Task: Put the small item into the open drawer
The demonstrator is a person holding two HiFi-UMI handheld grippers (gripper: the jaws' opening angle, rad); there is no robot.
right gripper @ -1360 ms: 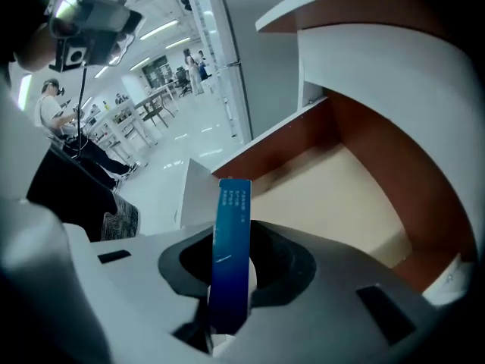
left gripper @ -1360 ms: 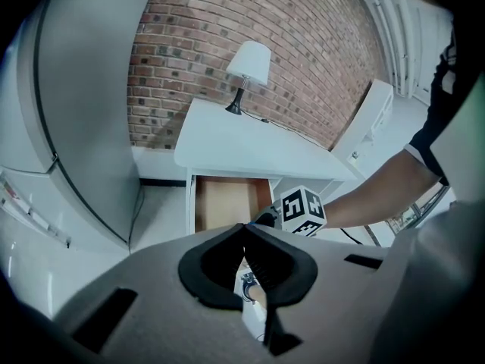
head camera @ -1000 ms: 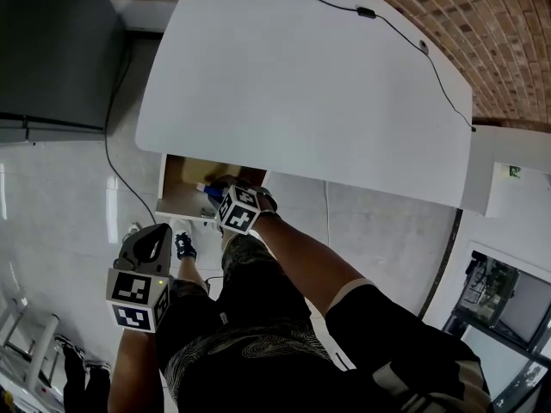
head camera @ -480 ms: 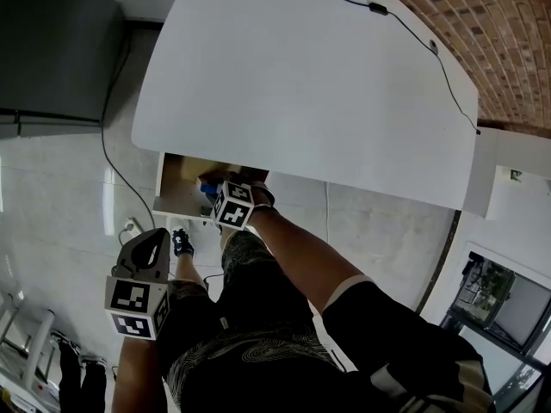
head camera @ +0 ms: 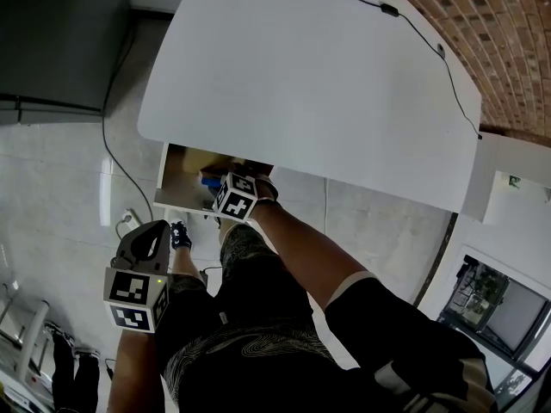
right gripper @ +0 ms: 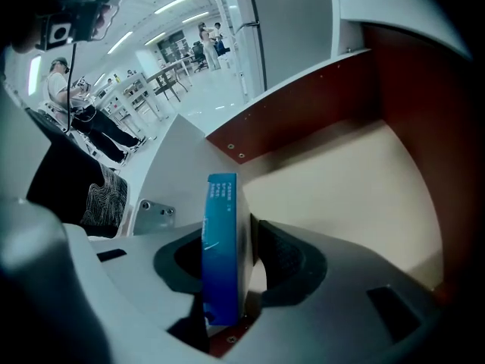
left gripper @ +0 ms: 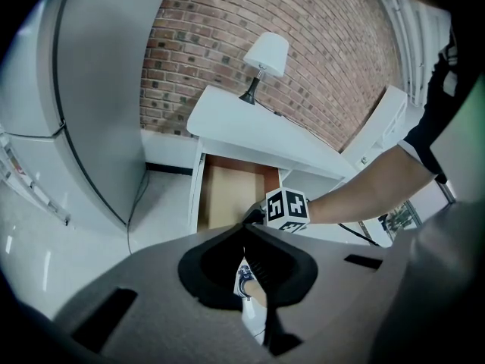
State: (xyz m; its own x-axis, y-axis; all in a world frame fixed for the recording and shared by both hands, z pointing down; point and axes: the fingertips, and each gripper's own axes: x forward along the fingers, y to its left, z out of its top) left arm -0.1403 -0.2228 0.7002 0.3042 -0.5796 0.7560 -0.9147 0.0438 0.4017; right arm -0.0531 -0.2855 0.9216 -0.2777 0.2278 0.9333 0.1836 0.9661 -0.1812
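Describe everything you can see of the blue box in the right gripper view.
The blue box is thin and flat, seemingly cardboard, with a blue face bearing small print and a paler side. It stands upright on edge within the open drawer, between the right gripper's fingers, which have just been opening. A gap shows beside one finger, so the box looks released.
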